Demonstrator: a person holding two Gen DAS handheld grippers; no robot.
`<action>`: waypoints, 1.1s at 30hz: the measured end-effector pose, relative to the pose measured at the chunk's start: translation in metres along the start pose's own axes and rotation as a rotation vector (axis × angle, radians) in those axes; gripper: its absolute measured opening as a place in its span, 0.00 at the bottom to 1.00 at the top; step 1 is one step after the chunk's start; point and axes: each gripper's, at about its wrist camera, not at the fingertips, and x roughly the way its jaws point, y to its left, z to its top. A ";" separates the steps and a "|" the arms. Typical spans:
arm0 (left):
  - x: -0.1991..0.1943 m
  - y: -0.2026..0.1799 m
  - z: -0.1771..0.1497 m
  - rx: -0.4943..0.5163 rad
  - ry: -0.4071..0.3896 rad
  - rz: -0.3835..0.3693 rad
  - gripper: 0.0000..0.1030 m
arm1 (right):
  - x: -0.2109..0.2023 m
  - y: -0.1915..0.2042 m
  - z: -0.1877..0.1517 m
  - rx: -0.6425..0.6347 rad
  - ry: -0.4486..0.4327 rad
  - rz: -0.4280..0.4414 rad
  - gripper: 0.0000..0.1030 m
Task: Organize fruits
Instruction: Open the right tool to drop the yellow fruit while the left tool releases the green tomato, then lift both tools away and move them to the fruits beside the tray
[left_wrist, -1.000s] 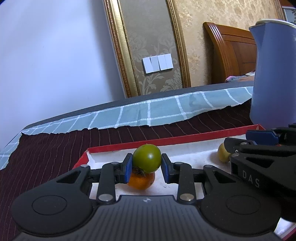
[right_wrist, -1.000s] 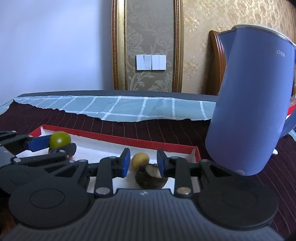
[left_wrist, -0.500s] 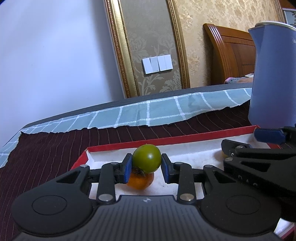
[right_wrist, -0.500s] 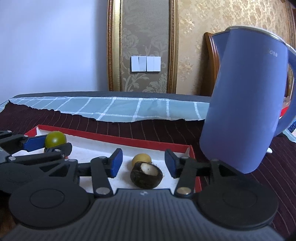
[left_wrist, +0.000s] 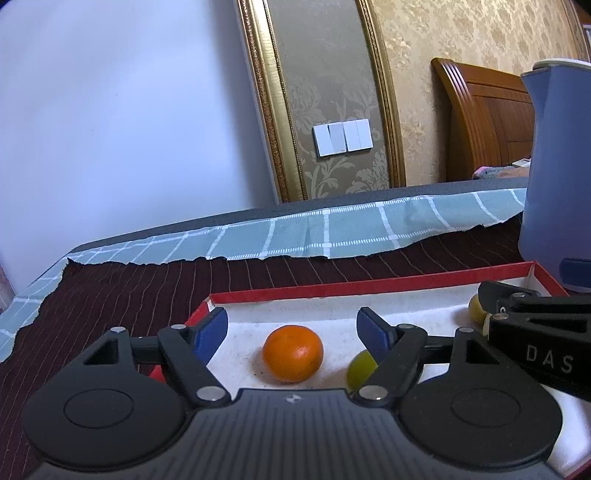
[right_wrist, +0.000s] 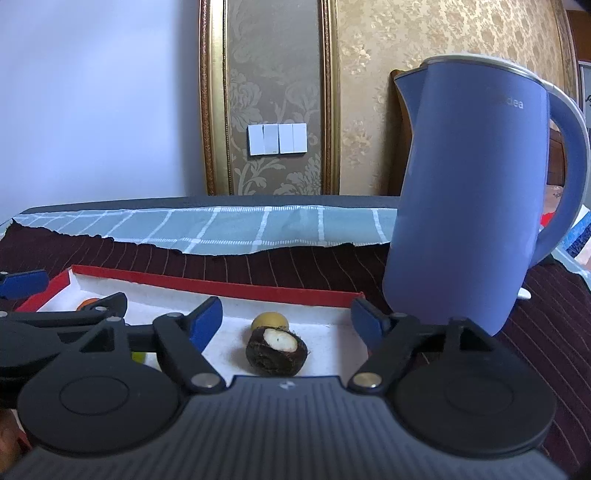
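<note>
A red-rimmed white tray (left_wrist: 369, 286) lies on the dark striped cloth. My left gripper (left_wrist: 291, 332) is open over its left end, with an orange (left_wrist: 292, 353) between the fingers and a green fruit (left_wrist: 360, 367) on the tray, partly behind the right finger. My right gripper (right_wrist: 286, 319) is open over the tray (right_wrist: 221, 288), with a dark brown fruit (right_wrist: 276, 351) showing a white spot and a small yellow fruit (right_wrist: 269, 320) between its fingers. The yellow fruit (left_wrist: 476, 309) also shows in the left wrist view.
A tall blue electric kettle (right_wrist: 476, 192) stands just right of the tray; it also shows in the left wrist view (left_wrist: 557, 166). A teal checked cloth (left_wrist: 332, 232) lies behind the dark cloth. A wall and a wooden headboard (left_wrist: 484, 122) stand beyond.
My left gripper has opened and let go of the green fruit, which now lies on the tray beside the orange. My right gripper has opened wide off the dark brown fruit.
</note>
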 end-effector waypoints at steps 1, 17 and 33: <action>-0.001 0.000 0.000 0.002 -0.002 0.000 0.75 | 0.000 0.000 -0.001 0.000 0.000 0.001 0.73; -0.071 0.031 -0.016 -0.021 -0.020 0.009 0.75 | -0.047 -0.017 -0.025 0.067 -0.098 -0.006 0.92; -0.140 0.099 -0.103 -0.030 -0.023 -0.028 0.75 | -0.140 -0.040 -0.074 0.113 -0.137 0.038 0.96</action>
